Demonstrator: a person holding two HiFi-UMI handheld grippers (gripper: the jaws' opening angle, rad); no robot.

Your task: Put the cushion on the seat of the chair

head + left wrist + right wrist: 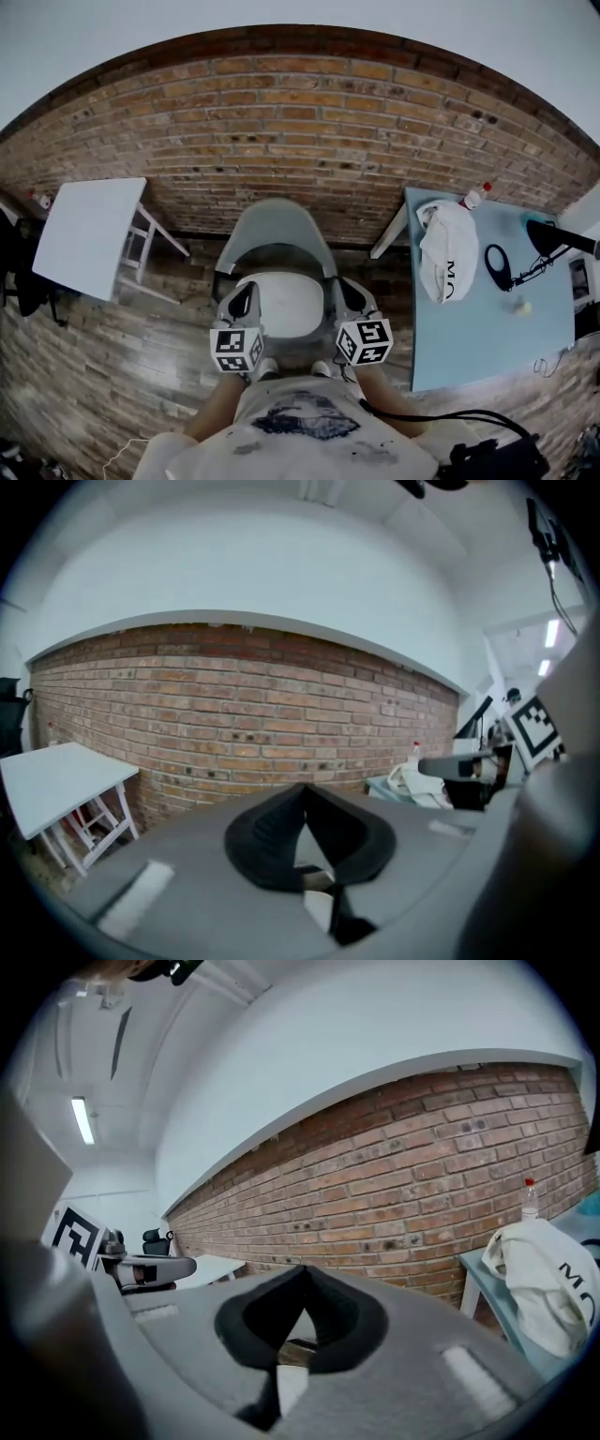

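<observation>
Placement appears complete: cushion (281,306) rests on chair (278,223) seat. Left tool (243,301) and right tool (352,296) closed, empty. Next: withdraw clear.

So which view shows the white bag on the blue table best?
The head view: the white bag lies whole, seen from above. The right gripper view shows the bag side-on at its edge; in the left gripper view the bag is small and far.

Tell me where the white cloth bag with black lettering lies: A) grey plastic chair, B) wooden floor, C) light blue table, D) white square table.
C: the white cloth bag with black lettering lies on the light blue table, beside a red-capped clear bottle.
</observation>
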